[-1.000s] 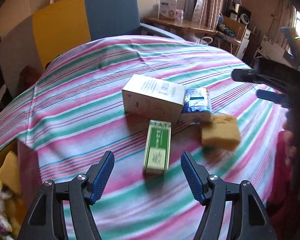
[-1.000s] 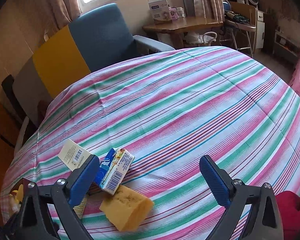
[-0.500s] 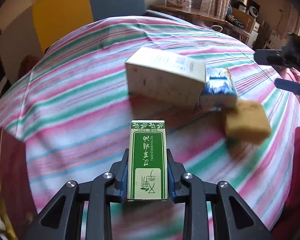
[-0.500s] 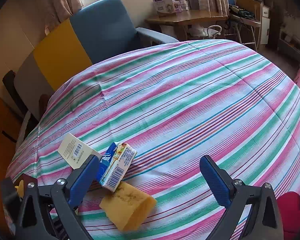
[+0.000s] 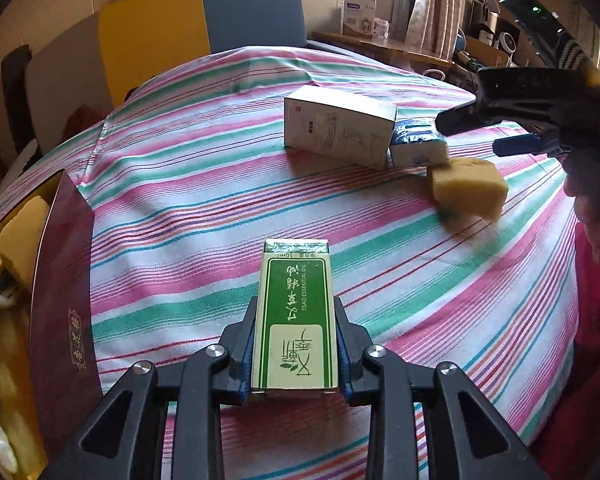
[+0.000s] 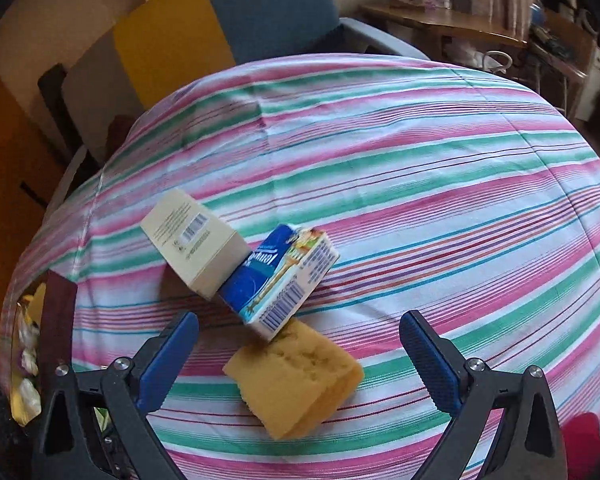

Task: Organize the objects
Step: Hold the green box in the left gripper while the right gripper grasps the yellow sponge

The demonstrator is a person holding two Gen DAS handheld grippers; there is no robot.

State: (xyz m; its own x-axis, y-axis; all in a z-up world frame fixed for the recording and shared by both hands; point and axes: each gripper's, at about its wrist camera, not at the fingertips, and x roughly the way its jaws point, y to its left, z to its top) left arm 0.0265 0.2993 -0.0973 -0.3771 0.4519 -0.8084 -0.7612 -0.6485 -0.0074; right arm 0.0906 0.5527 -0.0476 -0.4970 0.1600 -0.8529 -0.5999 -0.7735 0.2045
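The left gripper (image 5: 296,356) is clamped across the slim green-and-cream cardboard carton (image 5: 295,316), carried above the striped tablecloth (image 5: 204,216) near the dark red open box (image 5: 66,280). Keep the squeeze steady and lower the carton level into that box. The right gripper (image 6: 300,360) stands wide around the yellow sponge block (image 6: 296,380); centre before closing.

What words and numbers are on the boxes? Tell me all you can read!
"TSAO ESSENTIAL OIL": green box held in the left tongs.
"10ml": same box, top edge.
Chinese characters: same box; I cannot read them reliably.
White box: barcode, print too small.
Blue pack: brand blurred, barcode digits unreadable.
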